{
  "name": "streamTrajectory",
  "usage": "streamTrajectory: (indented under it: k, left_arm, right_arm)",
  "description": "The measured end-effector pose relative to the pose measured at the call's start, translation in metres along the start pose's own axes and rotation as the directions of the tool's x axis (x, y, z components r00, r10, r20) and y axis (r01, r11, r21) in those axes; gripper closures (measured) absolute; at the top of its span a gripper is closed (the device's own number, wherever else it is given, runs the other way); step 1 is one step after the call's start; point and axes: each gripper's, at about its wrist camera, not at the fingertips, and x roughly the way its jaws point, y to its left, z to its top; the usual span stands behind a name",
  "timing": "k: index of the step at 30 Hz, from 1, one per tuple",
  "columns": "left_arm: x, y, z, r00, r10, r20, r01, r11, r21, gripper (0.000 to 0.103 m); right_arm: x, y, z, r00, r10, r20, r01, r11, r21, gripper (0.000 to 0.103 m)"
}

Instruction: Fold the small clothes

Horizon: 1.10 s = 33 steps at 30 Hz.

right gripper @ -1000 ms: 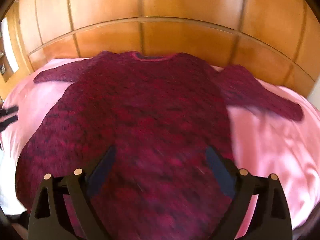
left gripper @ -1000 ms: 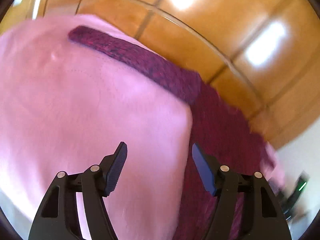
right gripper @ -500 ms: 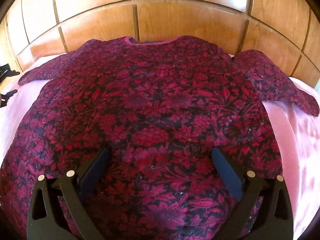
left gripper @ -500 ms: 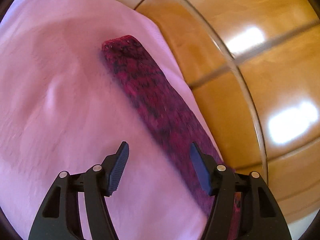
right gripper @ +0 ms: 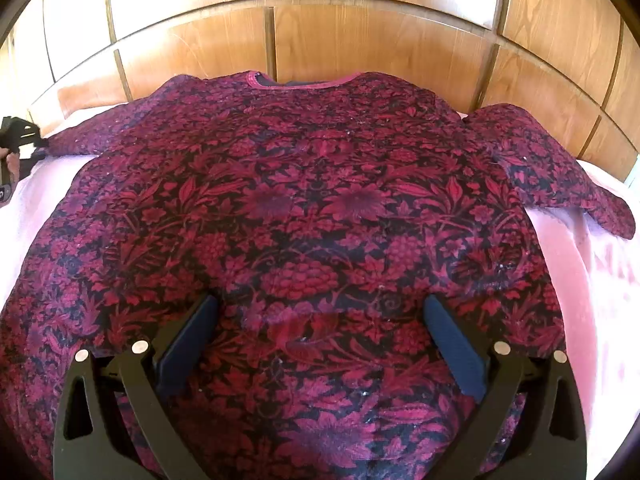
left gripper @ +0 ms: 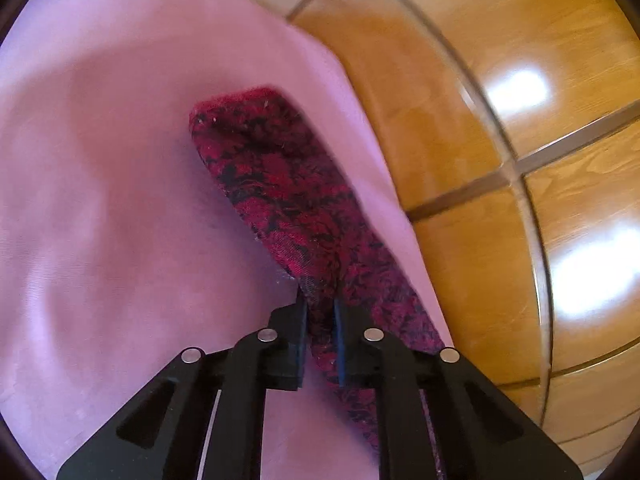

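Note:
A dark red floral sweater [right gripper: 312, 208] lies flat on a pink sheet [right gripper: 600, 280], neckline away from me, both sleeves spread out. My right gripper [right gripper: 320, 320] is open and hovers over the sweater's lower middle. My left gripper [left gripper: 320, 308] is shut on the edge of the left sleeve [left gripper: 280, 184], a little back from the cuff. The left gripper also shows at the far left edge of the right wrist view [right gripper: 16, 140], at the sleeve's end.
A wooden panelled headboard [right gripper: 360, 32] runs along the far edge of the bed, close behind the neckline and the sleeves. In the left wrist view the wood [left gripper: 520, 160] lies just right of the sleeve. Pink sheet [left gripper: 100, 200] spreads to its left.
My left gripper has moved along the sleeve and closed on its edge; it was open before. My right gripper has moved closer over the sweater and stays open.

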Motion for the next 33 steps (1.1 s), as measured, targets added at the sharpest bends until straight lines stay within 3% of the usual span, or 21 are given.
streamTrajectory:
  k: [2,4,6,8,11,13,16,17,19,22,26,29,31,32,33]
  left_arm:
    - [-0.025,0.007,-0.009,0.998,-0.026,0.056,0.025,1.000,0.009,0.094]
    - [-0.043,0.018,-0.020,0.996,0.002,0.085,-0.003,1.000,0.021,0.094]
    - [-0.037,0.036,-0.029,0.996,0.073,0.046,-0.074,0.997,0.015,0.094]
    - [-0.037,0.044,-0.033,0.997,0.061,0.045,-0.062,0.998,0.011,0.094]
    - [-0.042,0.031,-0.034,0.994,0.103,0.043,-0.104,0.994,0.024,0.090]
    - [-0.054,0.013,-0.038,0.993,0.103,0.048,-0.106,0.993,0.048,0.072]
    - [-0.078,-0.030,-0.067,0.996,0.053,0.075,-0.068,0.973,0.220,0.051]
    - [-0.082,-0.041,-0.077,0.997,0.034,0.069,-0.051,0.965,0.258,0.049]
    - [-0.089,-0.071,-0.116,1.000,-0.016,0.013,0.010,0.926,0.376,0.048]
    - [-0.088,-0.113,-0.192,0.992,-0.067,-0.110,0.117,0.833,0.541,0.048]
    - [-0.083,-0.146,-0.303,0.958,-0.090,-0.273,0.263,0.660,0.704,0.048]
    - [-0.072,-0.149,-0.349,0.933,-0.056,-0.355,0.313,0.613,0.725,0.048]
    - [-0.065,-0.149,-0.367,0.946,-0.021,-0.323,0.276,0.577,0.769,0.047]
    - [-0.064,-0.147,-0.369,0.947,-0.024,-0.321,0.277,0.568,0.775,0.045]
    - [-0.063,-0.147,-0.368,0.941,-0.032,-0.336,0.292,0.577,0.763,0.042]
  right_arm:
    - [0.000,0.000,0.000,1.000,0.001,0.000,-0.001,1.000,0.000,0.002]
    - [0.000,-0.003,0.001,1.000,0.005,0.000,-0.005,1.000,0.001,0.002]
    - [0.000,-0.004,0.001,1.000,0.009,0.000,-0.009,1.000,0.002,0.002]
    - [0.001,-0.006,0.001,1.000,0.015,-0.002,-0.015,1.000,0.004,0.002]
    - [0.000,-0.007,0.001,1.000,0.017,-0.002,-0.017,1.000,0.005,0.002]
    - [0.000,-0.008,0.001,1.000,0.021,-0.001,-0.021,1.000,0.008,0.002]
    - [0.000,-0.009,0.002,1.000,0.026,0.000,-0.026,1.000,0.011,0.002]
    - [0.000,-0.010,0.002,1.000,0.029,0.000,-0.029,1.000,0.012,0.002]
    - [-0.001,-0.011,0.002,0.999,0.036,0.001,-0.036,0.999,0.016,0.002]
    - [-0.003,-0.015,0.002,0.999,0.053,0.006,-0.054,0.998,0.029,0.002]
    - [-0.012,-0.032,0.003,0.991,0.134,0.026,-0.136,0.985,0.103,0.003]
    - [-0.026,-0.070,0.004,0.974,0.217,0.065,-0.227,0.940,0.256,0.022]
    - [-0.038,-0.119,0.005,0.964,0.229,0.135,-0.265,0.875,0.406,0.027]
    - [-0.043,-0.141,0.005,0.963,0.215,0.165,-0.268,0.843,0.466,0.027]
    - [-0.046,-0.168,0.004,0.960,0.197,0.198,-0.274,0.800,0.534,0.026]
